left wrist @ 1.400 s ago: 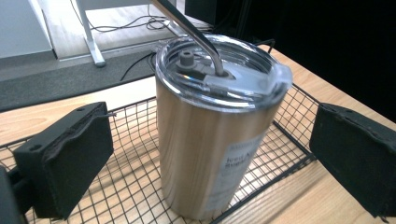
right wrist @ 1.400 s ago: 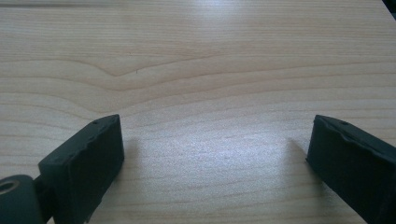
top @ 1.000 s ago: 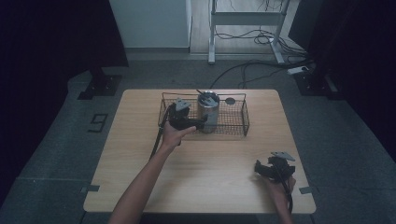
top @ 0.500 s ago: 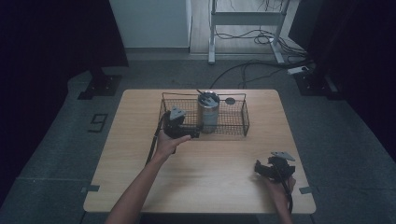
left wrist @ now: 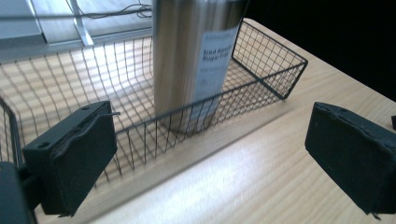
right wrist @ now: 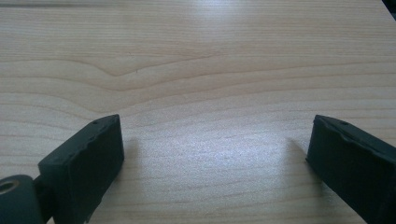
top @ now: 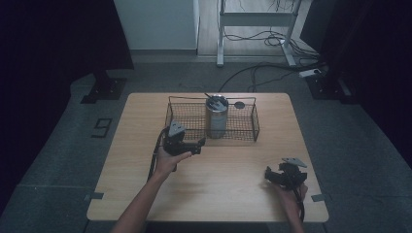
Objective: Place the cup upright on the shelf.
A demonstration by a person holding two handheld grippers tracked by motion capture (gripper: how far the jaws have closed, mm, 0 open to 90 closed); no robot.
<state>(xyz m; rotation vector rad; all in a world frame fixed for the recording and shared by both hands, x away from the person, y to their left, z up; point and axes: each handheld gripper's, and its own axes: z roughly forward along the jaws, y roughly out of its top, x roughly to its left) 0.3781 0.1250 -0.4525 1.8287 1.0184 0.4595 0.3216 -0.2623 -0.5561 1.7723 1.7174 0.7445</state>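
On the wooden table [top: 228, 170], wire basket [left wrist: 261, 56] mesh veils the steel tumbler [left wrist: 191, 60]; both grippers spread, empty.

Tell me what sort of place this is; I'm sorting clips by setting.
Probably a lab or recording studio, not a home: a lone wooden table on grey carpet, dark curtains at the sides, and loose cables under a metal frame behind.

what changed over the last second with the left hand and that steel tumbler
The left claw let go of the steel tumbler and drew back toward the person, out of the wire basket; its jaws now stand open and empty. The tumbler stayed upright in the basket, and the right claw kept resting on the table.
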